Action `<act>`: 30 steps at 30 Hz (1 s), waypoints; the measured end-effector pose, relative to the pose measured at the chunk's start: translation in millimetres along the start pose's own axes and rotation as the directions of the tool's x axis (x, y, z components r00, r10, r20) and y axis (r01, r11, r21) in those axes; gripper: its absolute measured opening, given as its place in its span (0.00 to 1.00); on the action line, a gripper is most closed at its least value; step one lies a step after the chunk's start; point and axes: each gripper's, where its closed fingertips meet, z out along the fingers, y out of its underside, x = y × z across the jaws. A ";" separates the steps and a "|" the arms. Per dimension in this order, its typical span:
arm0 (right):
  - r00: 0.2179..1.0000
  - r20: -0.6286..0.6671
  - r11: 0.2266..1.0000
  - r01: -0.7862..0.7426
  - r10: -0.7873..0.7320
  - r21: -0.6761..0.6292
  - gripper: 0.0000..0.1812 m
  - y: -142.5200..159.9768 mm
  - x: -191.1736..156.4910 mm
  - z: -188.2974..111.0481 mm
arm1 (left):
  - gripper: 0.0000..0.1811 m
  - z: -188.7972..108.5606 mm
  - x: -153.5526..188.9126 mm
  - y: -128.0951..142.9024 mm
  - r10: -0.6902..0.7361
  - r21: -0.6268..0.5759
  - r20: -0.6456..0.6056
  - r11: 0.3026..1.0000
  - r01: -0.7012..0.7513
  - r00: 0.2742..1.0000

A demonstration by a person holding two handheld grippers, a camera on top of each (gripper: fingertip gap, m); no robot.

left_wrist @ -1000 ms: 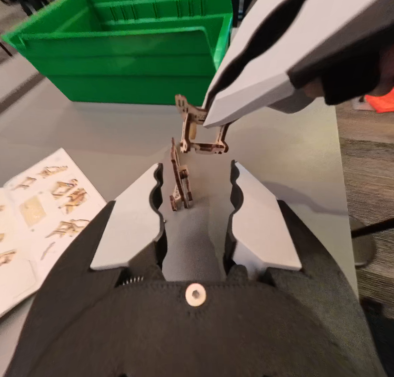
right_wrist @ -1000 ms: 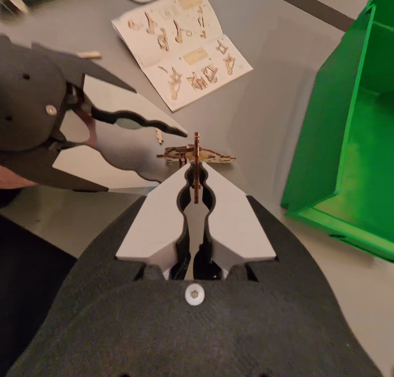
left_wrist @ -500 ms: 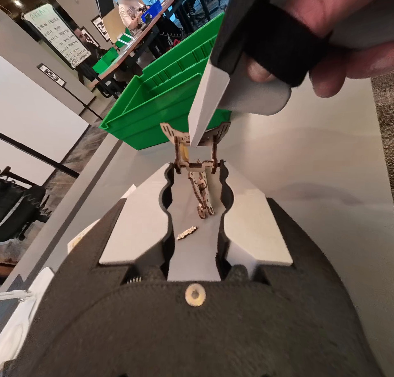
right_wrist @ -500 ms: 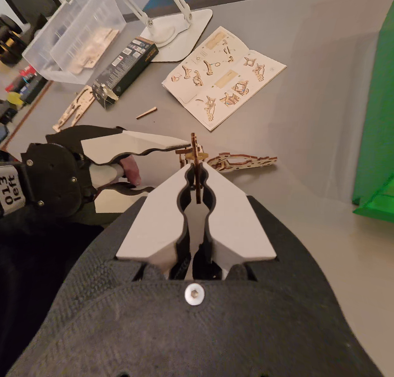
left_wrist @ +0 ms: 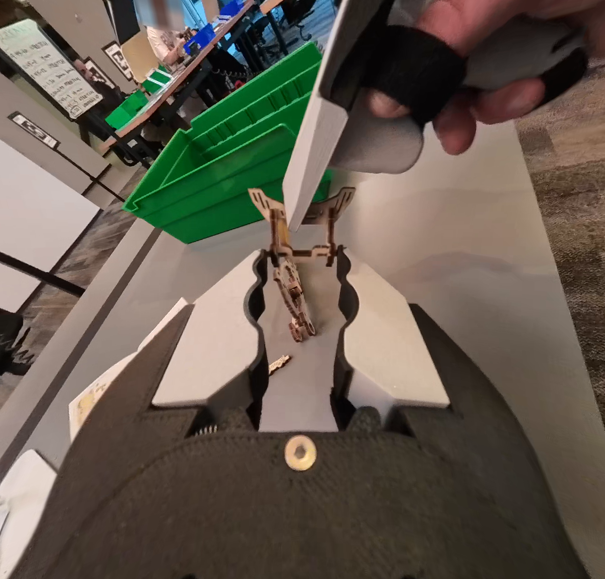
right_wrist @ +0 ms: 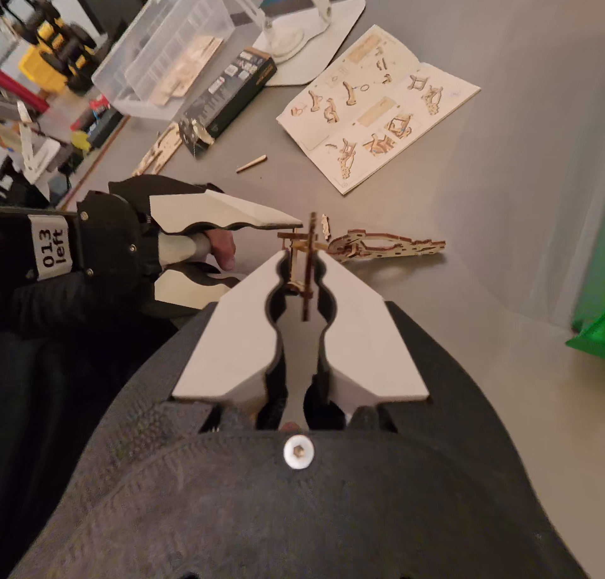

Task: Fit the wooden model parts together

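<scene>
2 claws: R claw (right_wrist: 302, 262) grips wooden frame (left_wrist: 302, 233); L claw (left_wrist: 301, 265) spread.

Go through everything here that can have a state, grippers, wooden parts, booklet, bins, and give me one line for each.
left gripper: open, fingertips beside the frame's lower bar
right gripper: shut on the wooden frame
wooden frame: held upright off the table
long wooden part: lying flat on the table
instruction booklet: lying open
green bin: open-topped; contents not visible
clear plastic box: lidless, wooden sheets inside
</scene>
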 end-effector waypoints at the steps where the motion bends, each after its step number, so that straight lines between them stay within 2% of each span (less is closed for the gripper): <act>1: 1.000 -0.012 1.000 0.020 -0.021 -0.024 0.01 2.5 3.3 1.1 | 0.22 0.7 1.6 0.5 0.002 -0.001 -0.007 1.000 -0.002 1.000; 4: 1.000 -0.010 0.998 0.006 -0.007 -0.061 0.00 5.4 10.1 3.1 | 0.22 5.3 2.8 7.8 -0.042 -0.033 -0.027 0.999 0.041 0.999; 7: 0.997 -0.079 0.996 0.014 -0.020 -0.085 0.00 8.1 27.9 4.0 | 0.37 12.7 0.5 28.9 -0.114 -0.126 -0.037 0.986 0.108 0.993; 10: 0.982 -0.162 0.984 0.075 -0.101 -0.160 0.00 17.2 41.2 9.3 | 0.39 17.9 2.3 42.9 -0.179 -0.191 -0.069 0.968 0.163 0.981; 14: 0.969 -0.186 0.969 0.118 -0.160 -0.218 0.00 22.3 42.5 19.1 | 0.38 25.3 10.1 53.2 -0.263 -0.239 -0.123 0.944 0.229 0.957; 20: 0.969 -0.178 0.953 0.117 -0.171 -0.278 0.00 19.2 44.2 26.7 | 0.36 33.1 14.9 56.3 -0.288 -0.277 -0.178 0.932 0.232 0.941; 30: 0.979 -0.151 0.938 0.077 -0.135 -0.338 0.00 18.6 47.2 29.5 | 0.30 37.6 14.2 50.5 -0.294 -0.255 -0.199 0.937 0.240 0.935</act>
